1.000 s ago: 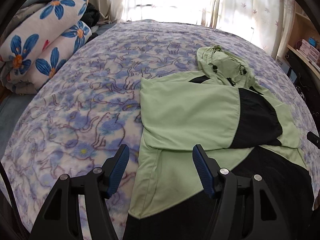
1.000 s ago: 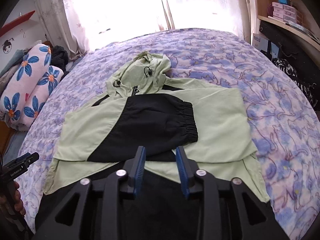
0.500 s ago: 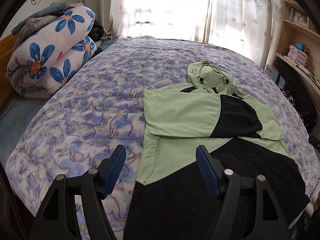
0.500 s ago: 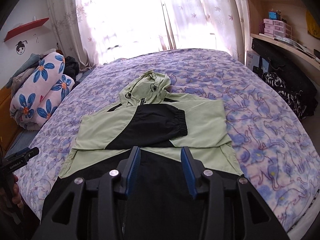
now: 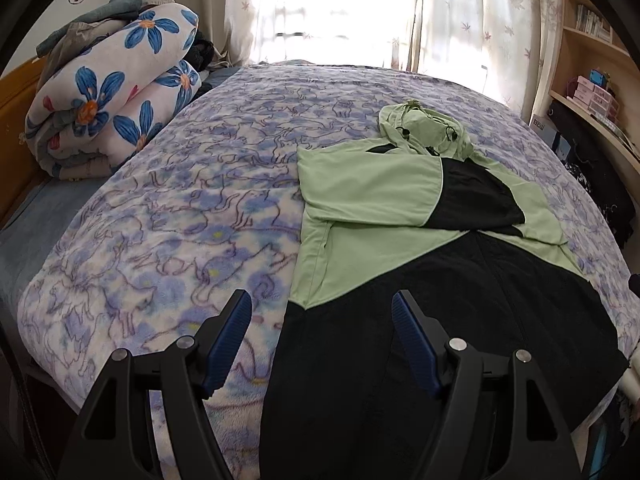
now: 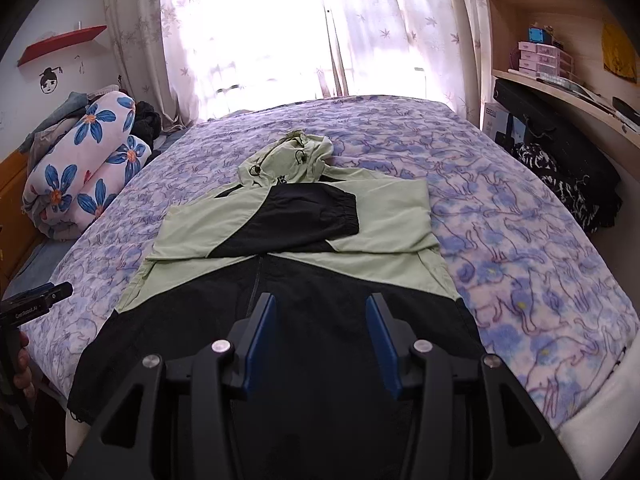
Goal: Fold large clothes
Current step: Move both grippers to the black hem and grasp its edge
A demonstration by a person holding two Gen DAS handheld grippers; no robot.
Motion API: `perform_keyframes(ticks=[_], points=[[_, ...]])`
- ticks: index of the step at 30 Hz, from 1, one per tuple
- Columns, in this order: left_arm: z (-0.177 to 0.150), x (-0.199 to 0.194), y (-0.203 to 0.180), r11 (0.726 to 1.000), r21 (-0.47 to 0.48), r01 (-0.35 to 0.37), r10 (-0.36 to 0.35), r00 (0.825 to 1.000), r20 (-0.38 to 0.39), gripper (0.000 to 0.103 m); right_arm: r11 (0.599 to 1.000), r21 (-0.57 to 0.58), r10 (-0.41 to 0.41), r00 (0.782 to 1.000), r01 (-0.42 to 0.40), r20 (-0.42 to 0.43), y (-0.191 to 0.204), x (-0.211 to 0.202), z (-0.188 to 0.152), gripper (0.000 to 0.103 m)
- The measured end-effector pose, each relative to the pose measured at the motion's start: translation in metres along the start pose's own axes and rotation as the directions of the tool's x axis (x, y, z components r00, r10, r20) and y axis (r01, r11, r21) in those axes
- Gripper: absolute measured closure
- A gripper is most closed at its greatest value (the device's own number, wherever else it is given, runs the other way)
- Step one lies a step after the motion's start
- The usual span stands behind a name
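A light green and black hooded jacket (image 5: 372, 196) lies flat on the bed, hood toward the window. Both sleeves are folded across its chest, the black cuff (image 6: 316, 216) on top. My left gripper (image 5: 320, 304) hangs open above the jacket's lower left edge, where green meets black, and holds nothing. My right gripper (image 6: 321, 304) hovers over the black lower half near the zip. Its jaws are opening, with only air between the blue pads (image 6: 260, 336). At the left edge of the right wrist view, a hand (image 6: 20, 364) holds the other tool's body.
The purple cat-print blanket (image 5: 180, 220) covers the whole bed. A rolled floral quilt (image 5: 112, 96) sits at the left by the wooden frame. Shelves with small boxes (image 6: 540, 56) and dark bags (image 6: 560, 160) stand along the right side. Curtains hang behind.
Both grippers have drawn back toward the near end of the bed and risen slightly, bringing the jacket's black lower half into view. The right jaws have widened. The left jaws widened a little.
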State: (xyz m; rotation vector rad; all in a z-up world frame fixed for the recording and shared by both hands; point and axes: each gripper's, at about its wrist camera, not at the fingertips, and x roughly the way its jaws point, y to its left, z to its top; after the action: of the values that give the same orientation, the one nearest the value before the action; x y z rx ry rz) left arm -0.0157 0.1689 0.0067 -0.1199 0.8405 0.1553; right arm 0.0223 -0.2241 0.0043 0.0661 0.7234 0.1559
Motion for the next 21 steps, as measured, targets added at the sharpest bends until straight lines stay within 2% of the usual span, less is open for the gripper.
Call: perform_keyframes(ticks=[3, 5, 11, 17, 21], points=[[-0.01, -0.002, 0.003, 1.0, 0.012, -0.005, 0.006, 1.0, -0.017, 0.032, 1.0, 0.006, -0.008, 1.0, 0.008, -0.011, -0.007, -0.004, -0.01, 0.052], [-0.019, -0.001, 0.005, 1.0, 0.02, -0.005, 0.006, 0.999, -0.037, 0.032, 1.0, 0.011, -0.018, 1.0, 0.018, -0.018, -0.012, -0.004, -0.017, 0.045], [-0.049, 0.014, 0.018, 1.0, 0.005, 0.019, -0.018, 0.993, -0.115, 0.032, 0.999, 0.012, -0.048, 0.995, 0.049, -0.087, -0.032, 0.007, -0.041, 0.045], [-0.082, 0.041, 0.044, 0.993, -0.067, 0.094, -0.108, 0.965, -0.24, 0.032, 0.995, 0.013, -0.094, 0.981, 0.098, -0.171, -0.065, 0.014, -0.066, 0.045], [-0.099, 0.051, 0.057, 0.984, -0.109, 0.143, -0.168, 0.948, -0.269, 0.032, 0.991, 0.044, -0.114, 0.971, 0.126, -0.212, -0.092, 0.014, -0.078, 0.045]])
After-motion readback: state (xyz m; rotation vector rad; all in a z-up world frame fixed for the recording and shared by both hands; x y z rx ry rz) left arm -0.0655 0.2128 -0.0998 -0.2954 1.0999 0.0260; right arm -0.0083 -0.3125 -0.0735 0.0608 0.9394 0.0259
